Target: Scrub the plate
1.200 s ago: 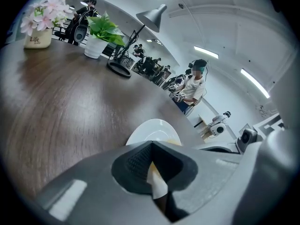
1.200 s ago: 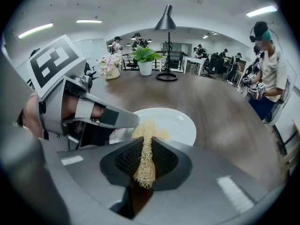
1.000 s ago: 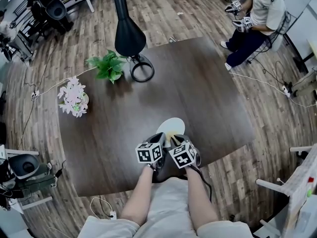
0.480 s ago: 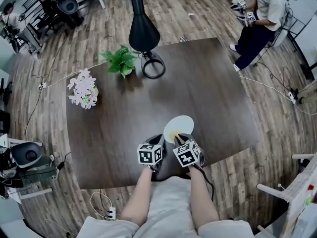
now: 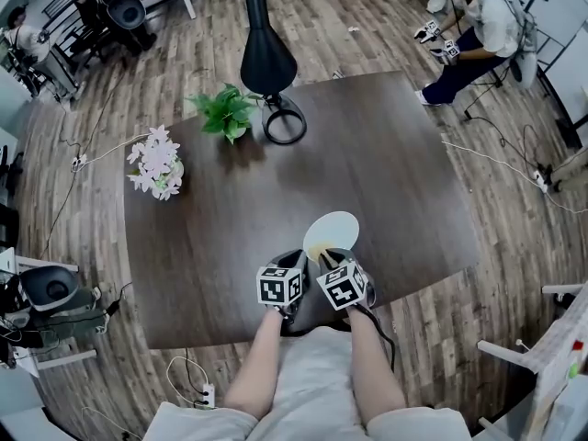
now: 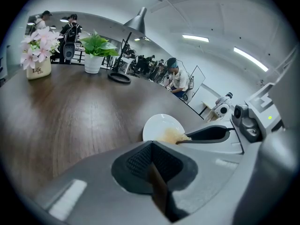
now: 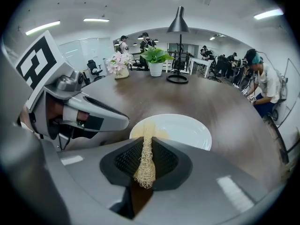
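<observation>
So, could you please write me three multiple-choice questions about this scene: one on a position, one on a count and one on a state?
1. Where on the dark wooden table does the white round plate lie?
A. beside the black lamp base
B. near the person's edge
C. at the far corner
2. How many potted plants stand on the table?
A. two
B. three
C. five
3. How is the right gripper?
A. open and empty
B. shut on the plate's rim
C. shut on the tan fibrous scrubber
Answers: 1 B, the head view shows it just ahead of the right gripper; 2 A, only the pink flowers and the green leafy plant; 3 C, its jaws pinch the strands.
</observation>
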Action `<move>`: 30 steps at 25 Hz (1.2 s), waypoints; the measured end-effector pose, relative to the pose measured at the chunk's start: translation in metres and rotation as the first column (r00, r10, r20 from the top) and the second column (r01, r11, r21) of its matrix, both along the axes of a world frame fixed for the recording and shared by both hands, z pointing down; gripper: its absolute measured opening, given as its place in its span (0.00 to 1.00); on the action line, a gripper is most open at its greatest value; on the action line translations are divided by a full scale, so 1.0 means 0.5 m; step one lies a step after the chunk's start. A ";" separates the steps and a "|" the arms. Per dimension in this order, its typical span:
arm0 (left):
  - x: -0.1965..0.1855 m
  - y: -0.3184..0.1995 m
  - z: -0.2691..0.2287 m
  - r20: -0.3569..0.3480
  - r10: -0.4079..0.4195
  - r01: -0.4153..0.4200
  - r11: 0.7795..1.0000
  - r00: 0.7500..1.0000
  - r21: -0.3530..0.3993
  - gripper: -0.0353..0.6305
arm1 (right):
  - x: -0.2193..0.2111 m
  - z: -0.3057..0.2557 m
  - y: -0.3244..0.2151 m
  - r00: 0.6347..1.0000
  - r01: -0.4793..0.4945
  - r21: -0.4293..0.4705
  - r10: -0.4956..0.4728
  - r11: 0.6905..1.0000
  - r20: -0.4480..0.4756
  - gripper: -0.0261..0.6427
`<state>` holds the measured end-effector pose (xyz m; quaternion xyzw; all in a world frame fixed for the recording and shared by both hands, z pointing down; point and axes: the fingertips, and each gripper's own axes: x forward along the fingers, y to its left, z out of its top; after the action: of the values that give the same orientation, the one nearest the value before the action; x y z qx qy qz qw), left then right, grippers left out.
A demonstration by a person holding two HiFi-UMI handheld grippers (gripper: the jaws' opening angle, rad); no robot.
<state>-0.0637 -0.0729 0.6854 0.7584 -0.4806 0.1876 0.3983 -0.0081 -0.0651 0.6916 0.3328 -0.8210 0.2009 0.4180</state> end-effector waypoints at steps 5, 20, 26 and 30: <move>0.012 0.005 -0.003 0.013 0.027 -0.027 1.000 1.000 0.003 0.05 | -0.002 -0.002 0.001 1.000 0.010 -0.002 -0.010 1.000 0.000 0.14; 0.006 -0.003 -0.003 0.020 0.033 -0.033 0.999 0.999 -0.002 0.05 | -0.030 -0.001 -0.012 0.998 0.060 -0.005 -0.060 0.998 0.004 0.14; -0.007 -0.013 -0.003 0.027 0.016 -0.016 1.000 1.000 -0.004 0.05 | -0.044 0.002 -0.025 0.997 0.082 -0.008 -0.082 0.997 0.010 0.14; -0.011 -0.020 -0.002 0.031 0.001 -0.001 1.000 1.000 -0.004 0.05 | -0.049 0.003 -0.034 0.995 0.096 -0.008 -0.096 0.995 0.016 0.14</move>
<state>-0.0690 -0.0826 0.6847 0.7547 -0.4860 0.2004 0.3925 -0.0327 -0.0820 0.6930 0.2894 -0.8385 0.1866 0.4223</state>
